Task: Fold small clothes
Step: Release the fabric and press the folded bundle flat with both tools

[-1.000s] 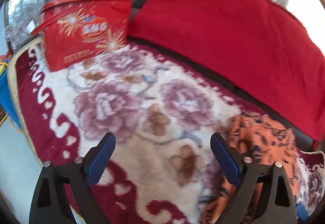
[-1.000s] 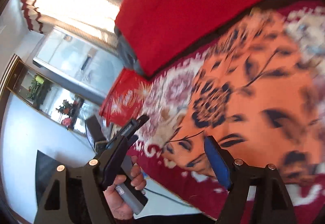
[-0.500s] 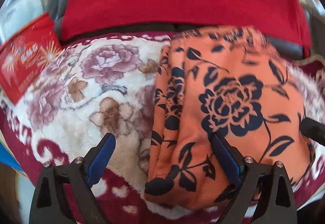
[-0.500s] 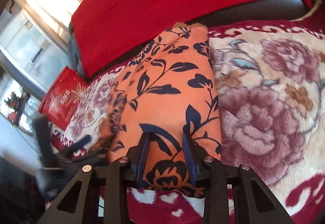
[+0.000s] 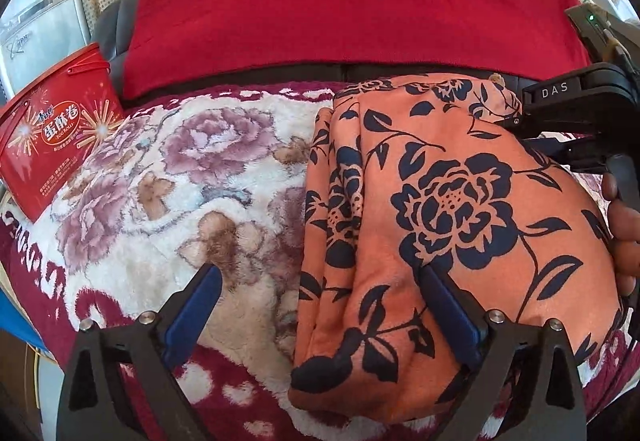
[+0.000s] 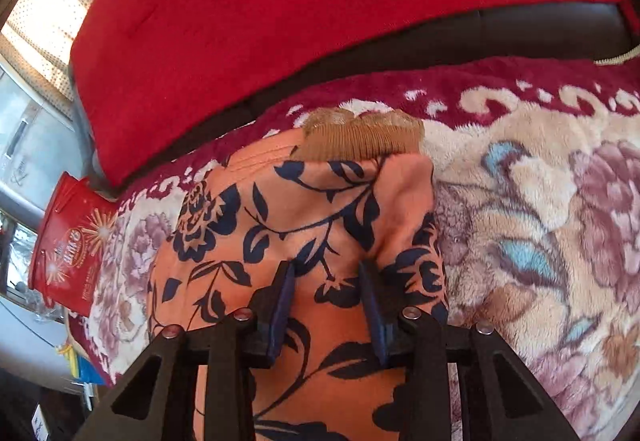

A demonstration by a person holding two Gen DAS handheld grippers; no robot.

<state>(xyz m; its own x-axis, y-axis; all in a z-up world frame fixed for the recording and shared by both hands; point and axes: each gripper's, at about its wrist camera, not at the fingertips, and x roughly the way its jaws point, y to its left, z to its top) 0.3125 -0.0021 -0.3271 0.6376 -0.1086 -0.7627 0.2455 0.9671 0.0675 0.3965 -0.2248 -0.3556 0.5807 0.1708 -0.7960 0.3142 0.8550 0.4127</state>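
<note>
An orange garment with dark blue flowers (image 5: 440, 209) lies folded on a flowered plush blanket (image 5: 192, 169). My left gripper (image 5: 320, 305) is open, its right finger over the garment's near edge, its left finger over the blanket. My right gripper (image 6: 326, 281) has its jaws close together, pinching a ridge of the same garment (image 6: 280, 225). A brown ribbed cuff (image 6: 360, 137) shows at the garment's far end. The right gripper's body also shows in the left wrist view (image 5: 576, 121).
A red egg-roll tin (image 5: 52, 137) stands on the blanket at the far left. A red cushion (image 5: 344, 9) leans on the dark sofa back behind. The blanket's maroon border (image 6: 480, 81) runs along the far edge.
My left gripper swung right from bare blanket until the garment came under it. My right gripper closed from wide open onto the garment and moved a little further in.
</note>
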